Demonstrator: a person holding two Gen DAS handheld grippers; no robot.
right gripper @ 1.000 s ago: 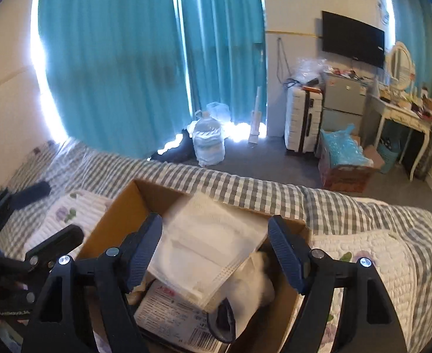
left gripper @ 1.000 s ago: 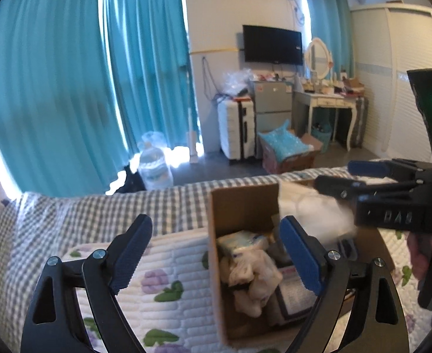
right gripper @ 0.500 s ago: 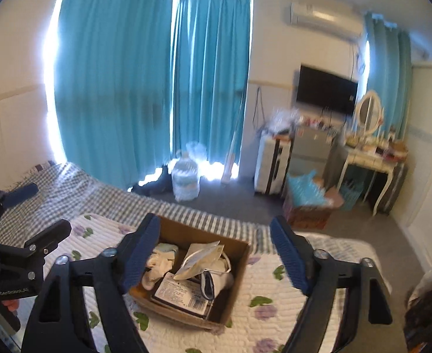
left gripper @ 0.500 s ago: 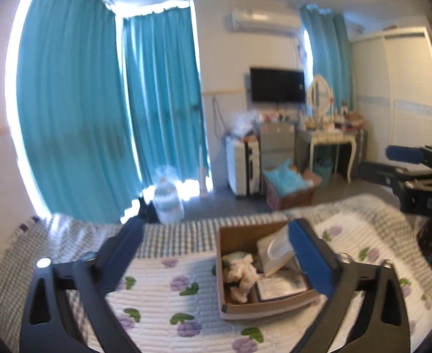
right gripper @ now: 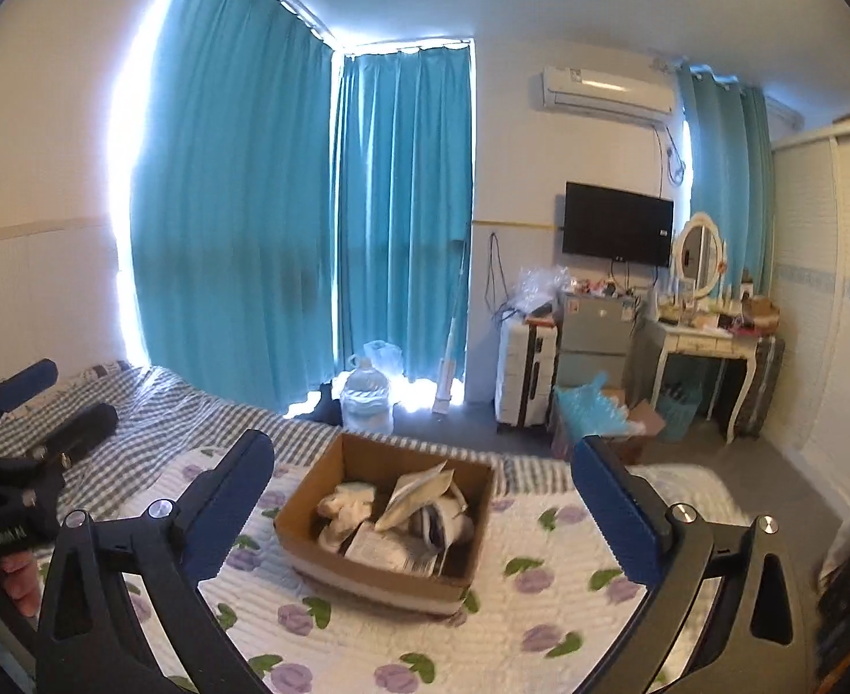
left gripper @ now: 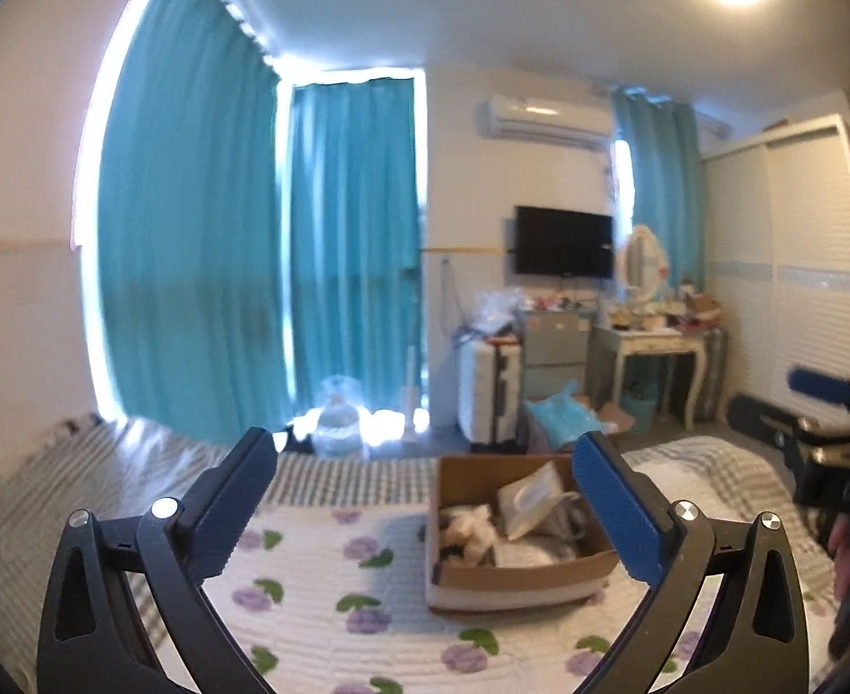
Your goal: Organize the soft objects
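A brown cardboard box (left gripper: 517,572) (right gripper: 379,572) stands on the bed's white floral quilt. It holds a cream soft toy (left gripper: 468,523) (right gripper: 344,506), a flat clear packet (left gripper: 532,494) (right gripper: 416,488) leaning upright, and printed packets. My left gripper (left gripper: 425,509) is open and empty, raised well back from the box; it also shows in the right wrist view (right gripper: 49,405). My right gripper (right gripper: 425,512) is open and empty, also raised and back; it shows in the left wrist view (left gripper: 795,410).
The quilt (right gripper: 367,642) lies over a grey checked blanket (left gripper: 78,480). Beyond the bed's far edge are teal curtains, a water jug (right gripper: 367,399), a white suitcase (right gripper: 526,373), a dressing table (right gripper: 702,347) and a wardrobe at right.
Both grippers have pulled up and back from the box. The clear packet that hung over the box at my right gripper now rests inside it.
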